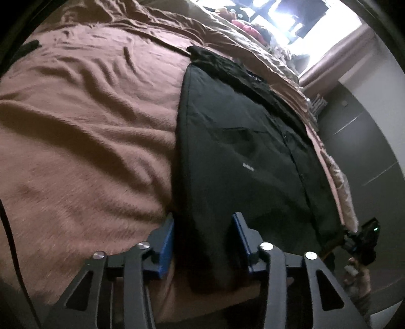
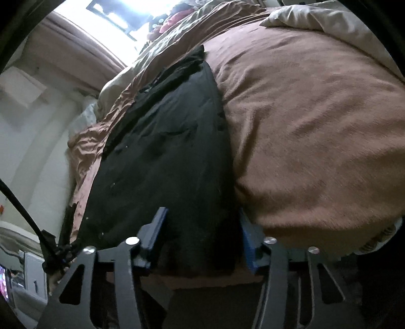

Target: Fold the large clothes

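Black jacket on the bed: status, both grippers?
Left gripper and right gripper each straddle the near hem of the black jacket, pads not visibly clamped. Jacket lies flat on brown blanket. Nothing in the way.

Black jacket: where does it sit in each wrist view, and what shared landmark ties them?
Left wrist: black jacket lies right of centre, near end between the fingers.
Right wrist: jacket lies left of centre, near end between the fingers.
Shared landmark: bright window at top.
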A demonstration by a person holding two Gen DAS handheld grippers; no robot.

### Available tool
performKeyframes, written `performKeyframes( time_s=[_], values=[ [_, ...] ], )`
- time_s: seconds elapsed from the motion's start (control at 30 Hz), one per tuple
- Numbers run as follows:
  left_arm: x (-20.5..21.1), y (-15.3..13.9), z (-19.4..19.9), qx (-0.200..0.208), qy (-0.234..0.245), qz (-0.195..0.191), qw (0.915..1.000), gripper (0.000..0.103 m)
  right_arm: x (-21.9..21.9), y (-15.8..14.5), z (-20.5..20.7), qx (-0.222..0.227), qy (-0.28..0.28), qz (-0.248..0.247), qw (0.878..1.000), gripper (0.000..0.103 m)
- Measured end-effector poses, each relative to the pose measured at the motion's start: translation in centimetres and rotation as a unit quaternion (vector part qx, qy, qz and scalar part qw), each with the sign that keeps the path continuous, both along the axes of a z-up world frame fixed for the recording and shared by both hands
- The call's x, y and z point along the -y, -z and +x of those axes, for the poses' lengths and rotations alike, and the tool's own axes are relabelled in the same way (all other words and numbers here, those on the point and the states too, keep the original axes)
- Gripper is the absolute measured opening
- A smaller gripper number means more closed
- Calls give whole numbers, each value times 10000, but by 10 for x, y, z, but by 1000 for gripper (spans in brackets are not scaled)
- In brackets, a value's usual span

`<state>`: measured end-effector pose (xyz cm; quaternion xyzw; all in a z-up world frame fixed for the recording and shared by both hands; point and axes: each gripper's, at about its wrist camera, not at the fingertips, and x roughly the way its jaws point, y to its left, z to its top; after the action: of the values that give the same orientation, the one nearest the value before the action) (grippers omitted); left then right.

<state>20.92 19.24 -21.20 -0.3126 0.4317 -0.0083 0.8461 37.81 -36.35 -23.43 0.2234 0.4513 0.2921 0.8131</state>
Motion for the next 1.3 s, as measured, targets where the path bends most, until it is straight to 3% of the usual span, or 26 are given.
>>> performKeyframes(
  time_s=[0.17,0.23,0.27,0.33,0.47,0.87,1.0,1.3],
  values=[
    [-6,4,6,40,-85,-304,9995,26,4,15,11,-127,33,351,9993,34],
    [-4,5,0,53,-43,-327,9994,24,-1,21,6,-131,-85,413,9990,28],
    [-3,5,-4,66,-17,-389,9992,24,0,24,5,-209,-210,517,9982,19],
    [-1,4,-10,102,11,-474,9988,21,-1,27,2,-269,-322,560,9975,16],
    [4,-2,-16,207,-35,-379,9991,13,-3,14,2,38,-232,478,9986,8],
    [11,-90,-56,1083,-65,-139,9940,11,14,-54,-43,991,-397,738,9915,7],
    [18,-120,-85,1388,9,32,9903,11,32,-66,-72,1284,-472,724,9879,7],
    [42,-156,-153,1674,54,488,9847,11,59,-80,-146,1755,-547,553,9814,7]
  ],
)
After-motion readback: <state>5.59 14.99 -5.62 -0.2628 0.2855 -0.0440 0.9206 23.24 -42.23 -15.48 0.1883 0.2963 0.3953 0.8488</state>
